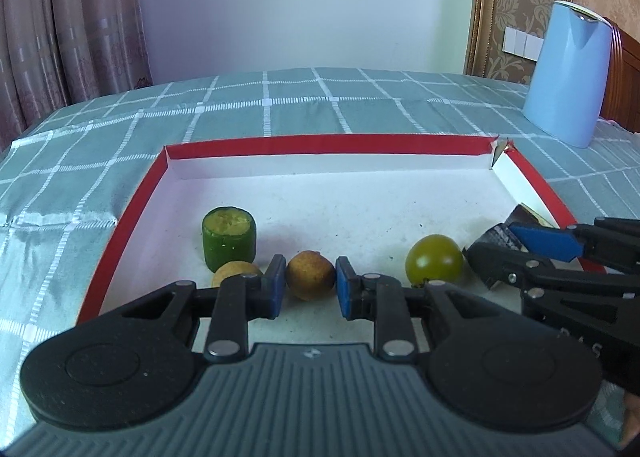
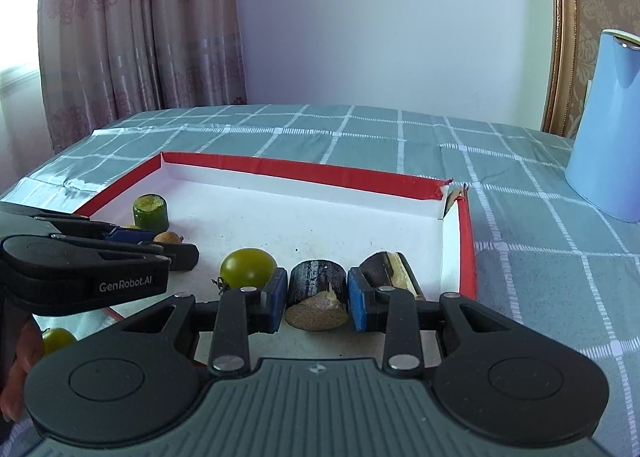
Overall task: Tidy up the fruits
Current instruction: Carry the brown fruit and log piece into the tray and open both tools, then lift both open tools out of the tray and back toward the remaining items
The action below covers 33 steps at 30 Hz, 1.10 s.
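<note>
A shallow red-rimmed white tray (image 1: 320, 145) (image 2: 304, 173) lies on the bed. My left gripper (image 1: 310, 284) is open around a brown longan (image 1: 310, 275), with small gaps on both sides. A second longan (image 1: 234, 272) and an upright cucumber chunk (image 1: 229, 237) (image 2: 150, 211) sit to its left. A green tomato (image 1: 434, 263) (image 2: 248, 267) lies to the right. My right gripper (image 2: 318, 297) stands around a dark sugarcane piece (image 2: 318, 293), pads close to or touching it. Another sugarcane piece (image 2: 390, 265) lies beside it.
A light blue kettle (image 1: 568, 73) (image 2: 608, 129) stands on the checked bedspread (image 1: 100, 161) at the far right. Another green tomato (image 2: 58, 340) lies outside the tray near my left hand. Curtains and wall are behind the bed.
</note>
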Available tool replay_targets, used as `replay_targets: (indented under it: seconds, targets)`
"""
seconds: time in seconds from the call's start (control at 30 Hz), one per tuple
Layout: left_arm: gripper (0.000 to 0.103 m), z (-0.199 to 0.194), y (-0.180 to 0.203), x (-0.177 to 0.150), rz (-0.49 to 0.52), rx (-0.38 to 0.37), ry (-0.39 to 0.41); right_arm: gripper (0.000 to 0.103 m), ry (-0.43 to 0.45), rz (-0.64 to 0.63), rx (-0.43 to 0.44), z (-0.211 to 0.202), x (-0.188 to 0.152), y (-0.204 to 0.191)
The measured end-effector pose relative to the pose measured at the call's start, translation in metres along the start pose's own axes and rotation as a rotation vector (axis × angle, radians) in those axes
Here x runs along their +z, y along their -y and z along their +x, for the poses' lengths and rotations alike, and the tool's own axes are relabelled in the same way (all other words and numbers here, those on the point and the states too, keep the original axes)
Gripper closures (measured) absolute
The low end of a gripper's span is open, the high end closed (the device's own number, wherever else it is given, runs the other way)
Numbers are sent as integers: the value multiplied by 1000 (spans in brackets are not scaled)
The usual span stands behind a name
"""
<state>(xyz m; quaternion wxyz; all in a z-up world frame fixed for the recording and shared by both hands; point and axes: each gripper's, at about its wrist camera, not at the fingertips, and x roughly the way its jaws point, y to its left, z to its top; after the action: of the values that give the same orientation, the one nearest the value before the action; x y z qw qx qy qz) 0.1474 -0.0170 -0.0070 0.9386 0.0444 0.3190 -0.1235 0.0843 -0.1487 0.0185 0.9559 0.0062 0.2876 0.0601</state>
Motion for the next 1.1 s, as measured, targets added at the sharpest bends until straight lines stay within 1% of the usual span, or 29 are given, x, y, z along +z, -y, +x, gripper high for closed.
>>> replay_targets:
  seconds: [0.03,0.1,0.13,0.17,0.2,0.23,0.33,0.43,0.47,0.5,0.53,0.6,0.7,0.77,0.9,1.0,1.03,1.1]
  targets:
    - [77,0,0,0,-1,-3,-2,71,-2,3,1,0,0,0]
    - [66,-1,0,0,-1,-8,2,71,-7,10,6,1,1,1]
    - [51,-1,1,0,0,-3,2,71,-8,15,7,2,1,2]
    - [39,0,1,-1,-1,8,1,71,-10,16,8,2,2,2]
    - [39,1,0,-2,-7,28,2,71,-10,16,8,2,2,2]
    - [39,0,-1,-1,-12,33,2,71,-11,14,7,2,2,1]
    - [39,0,-7,-1,-43,20,-4,71,-13,10,10,3,2,1]
    - [38,-1,-10,-2,-48,22,-1,70,-12,9,10,2,1,1]
    - [37,-1,-10,-2,-48,22,1,67,-10,13,14,1,1,2]
    - [33,-2,-10,-2,-47,23,5,62,-4,17,16,0,1,2]
    - [29,-4,-10,-3,-43,26,13,59,4,18,14,-2,1,2]
    - [27,-6,-8,-4,-35,34,29,45,24,11,5,-6,1,1]
    - [25,-12,-8,-6,-29,35,46,42,57,-3,-14,-13,1,0]
    - [23,-16,-9,-7,-29,47,63,42,59,-4,-11,-15,1,-1]
    - [23,-30,-13,-12,-52,46,105,42,65,7,-6,-20,-1,1]
    - [22,-48,-17,-18,-67,51,165,41,114,12,-12,-34,-3,3]
    - [19,-55,-19,-20,-75,53,184,41,131,15,-13,-40,-4,4]
    - [14,-70,-25,-28,-98,59,217,33,163,28,-9,-51,-7,7]
